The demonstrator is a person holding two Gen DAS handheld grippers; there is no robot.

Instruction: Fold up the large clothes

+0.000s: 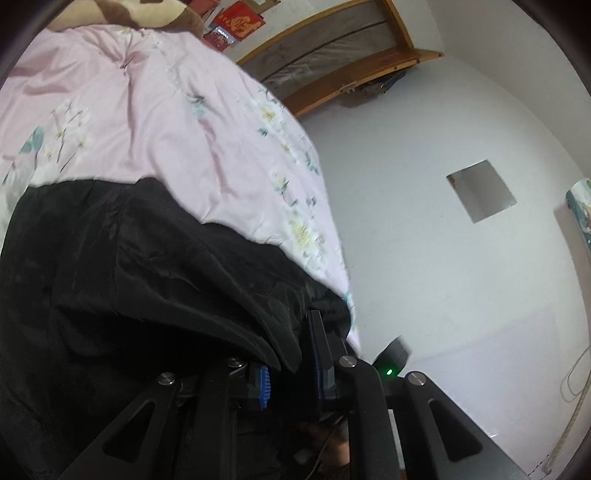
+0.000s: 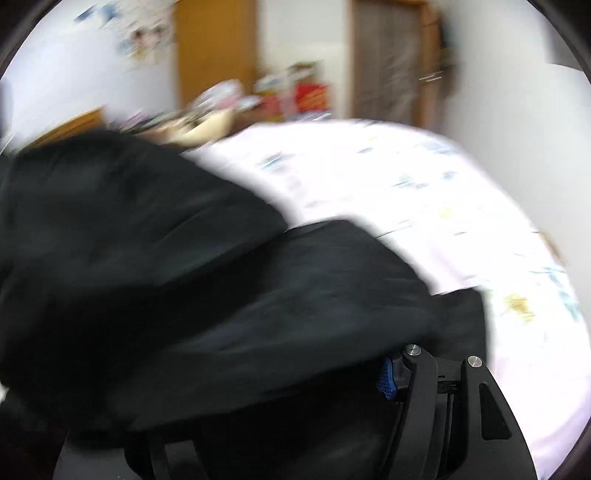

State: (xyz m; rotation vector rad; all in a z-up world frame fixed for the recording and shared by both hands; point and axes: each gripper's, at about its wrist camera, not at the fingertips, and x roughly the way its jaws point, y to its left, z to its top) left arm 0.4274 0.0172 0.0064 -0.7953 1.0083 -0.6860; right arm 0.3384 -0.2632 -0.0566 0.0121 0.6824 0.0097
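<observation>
A large black garment (image 1: 110,280) lies on a bed with a pink floral cover (image 1: 155,110). In the left wrist view my left gripper (image 1: 291,373) is at the bed's right edge, and a fold of the black cloth hangs between its blue-padded fingers (image 1: 264,386), which stand a little apart. In the blurred right wrist view the black garment (image 2: 184,280) drapes over my right gripper (image 2: 314,391). Only its right finger with a blue pad (image 2: 386,380) shows; the left finger is hidden under the cloth. The pink cover (image 2: 424,206) lies beyond.
A white floor (image 1: 424,258) lies right of the bed, with a wooden door frame (image 1: 351,62) beyond it. A brown blanket (image 1: 140,11) lies at the bed's far end. In the right wrist view, cluttered wooden furniture (image 2: 221,107) stands behind the bed.
</observation>
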